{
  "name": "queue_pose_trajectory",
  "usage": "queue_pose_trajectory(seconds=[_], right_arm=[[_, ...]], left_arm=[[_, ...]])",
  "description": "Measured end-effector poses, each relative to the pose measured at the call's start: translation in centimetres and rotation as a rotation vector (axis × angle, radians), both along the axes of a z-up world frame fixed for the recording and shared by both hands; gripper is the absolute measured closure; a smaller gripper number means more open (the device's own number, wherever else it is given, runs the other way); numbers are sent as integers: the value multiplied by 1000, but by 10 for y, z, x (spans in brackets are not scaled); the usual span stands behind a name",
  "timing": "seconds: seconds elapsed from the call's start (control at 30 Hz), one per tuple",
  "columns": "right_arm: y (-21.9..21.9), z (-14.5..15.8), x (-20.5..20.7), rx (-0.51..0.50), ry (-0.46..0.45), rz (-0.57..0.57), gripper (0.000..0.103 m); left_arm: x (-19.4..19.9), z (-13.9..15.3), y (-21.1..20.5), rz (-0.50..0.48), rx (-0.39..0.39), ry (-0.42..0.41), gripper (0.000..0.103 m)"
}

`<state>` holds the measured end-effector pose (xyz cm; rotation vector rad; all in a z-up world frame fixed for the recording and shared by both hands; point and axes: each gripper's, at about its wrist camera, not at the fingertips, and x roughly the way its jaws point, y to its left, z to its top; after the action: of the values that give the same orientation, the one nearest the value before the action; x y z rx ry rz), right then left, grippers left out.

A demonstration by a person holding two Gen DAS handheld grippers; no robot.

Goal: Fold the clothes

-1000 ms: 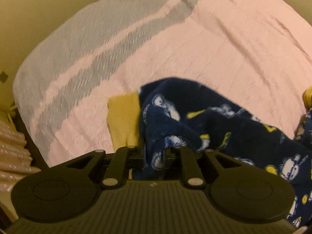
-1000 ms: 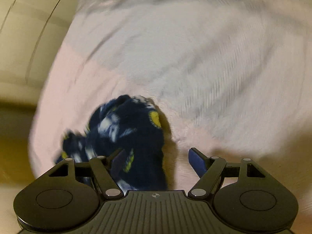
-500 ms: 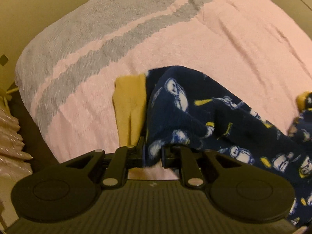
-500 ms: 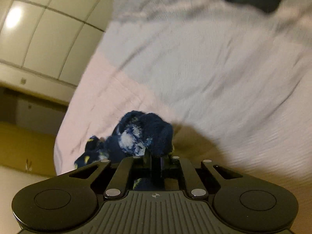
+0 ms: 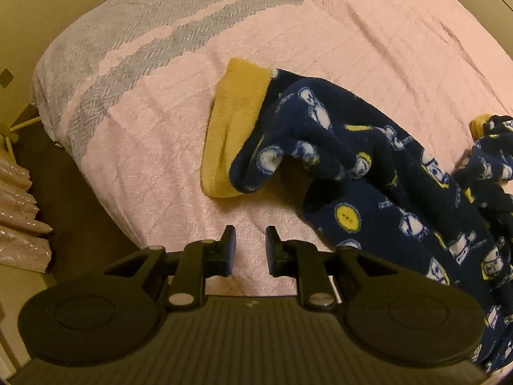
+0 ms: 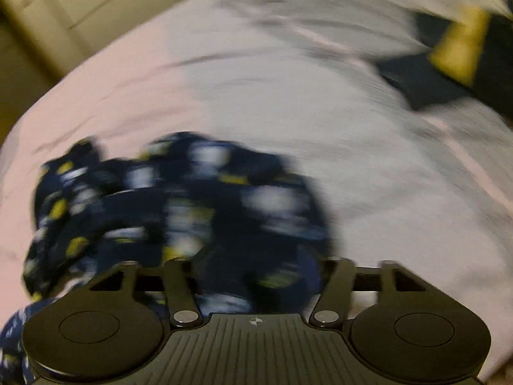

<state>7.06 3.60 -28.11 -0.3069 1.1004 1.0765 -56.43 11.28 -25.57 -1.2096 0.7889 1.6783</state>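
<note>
Navy printed fleece garment [image 5: 378,173] rumpled on pink bedspread [image 5: 368,48], yellow cuff [image 5: 234,128] toward 11 o'clock; unfolded. Left gripper [image 5: 251,246] slightly parted, empty. Right gripper [image 6: 253,272]: blurred, fingers hidden behind cloth, grasp undeterminable.

right view motion-blurred | right tool [image 6: 256,276] fingertips hidden behind pyjamas [image 6: 198,205] | grip unclear

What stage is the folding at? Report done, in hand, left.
Done: nothing looks folded; the navy printed garment lies rumpled on the pink blanket, yellow cuff exposed.
In hand: the left gripper is open and empty; the right gripper's view is too blurred to judge.
Left: flattening and every fold.
</note>
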Motion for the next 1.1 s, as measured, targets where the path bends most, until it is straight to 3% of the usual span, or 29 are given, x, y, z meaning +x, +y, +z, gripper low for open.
queue_pose_trajectory(seconds=[0.1,0.2,0.23,0.27,0.33,0.4,0.57,0.7,0.83,0.97,1.1], right_arm=[[15,-7,-9,11,1,-29,27],[13,-15,2,1,14,-110,27],[13,-18,6,-2,18,-137,45],[12,-21,9,-5,22,-163,78],[11,-26,16,-12,31,-217,89],[9,-32,23,-18,39,-271,91],[-68,-14,59,6,108,-475,91],[-110,-3,66,27,173,-576,91],[-117,2,54,21,176,-612,91],[-109,-2,39,8,184,-609,91],[-103,-9,28,2,207,-618,91]], left_arm=[[-1,0,9,-8,4,1,74],[-10,-1,14,-12,11,-27,72],[-14,-2,15,-9,13,-41,72],[-18,-3,17,-5,15,-55,72],[-28,-4,17,14,22,-88,72],[-44,-6,16,74,44,-154,72],[-80,-8,6,281,180,-386,67],[-97,-25,1,456,207,-523,66],[-104,-33,-17,612,227,-711,66],[-104,-28,-29,666,227,-743,58],[-110,-35,-16,723,275,-754,58]])
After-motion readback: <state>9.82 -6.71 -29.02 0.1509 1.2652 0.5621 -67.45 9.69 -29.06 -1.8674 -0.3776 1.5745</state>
